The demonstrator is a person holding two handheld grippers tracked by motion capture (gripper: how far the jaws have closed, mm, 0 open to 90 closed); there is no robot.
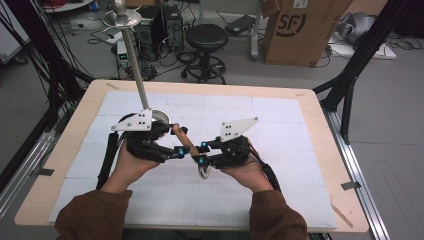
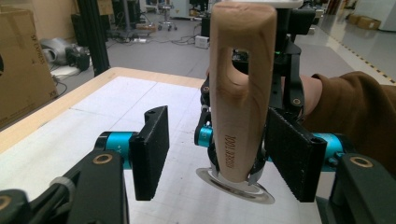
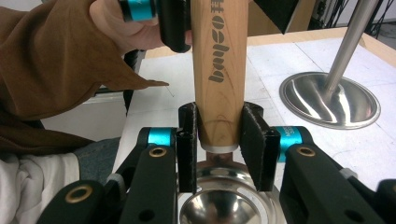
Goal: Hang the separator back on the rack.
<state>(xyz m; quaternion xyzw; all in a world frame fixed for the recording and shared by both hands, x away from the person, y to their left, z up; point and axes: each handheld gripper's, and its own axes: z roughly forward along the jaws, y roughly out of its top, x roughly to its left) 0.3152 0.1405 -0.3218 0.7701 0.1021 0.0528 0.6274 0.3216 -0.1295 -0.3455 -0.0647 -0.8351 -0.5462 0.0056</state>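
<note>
A utensil with a light wooden handle (image 1: 183, 140) and a round metal bowl (image 1: 203, 172) is held above the white mat, between the two grippers. My right gripper (image 1: 198, 154) is shut on the handle's lower end (image 3: 219, 116), just above the shiny bowl (image 3: 219, 205). The upper part of the handle (image 2: 238, 102), with its long slot, stands between the jaws of my left gripper (image 2: 224, 154). One left pad (image 2: 292, 156) lies against the wood. The other pad (image 2: 152, 149) stands well clear of it.
A metal stand with a round base (image 3: 329, 100) and a tall pole (image 1: 134, 60) rises just behind the left gripper. The wooden table (image 1: 305, 95) is covered by a white mat. Beyond it are a black stool (image 1: 206, 37) and a cardboard box (image 1: 300, 30).
</note>
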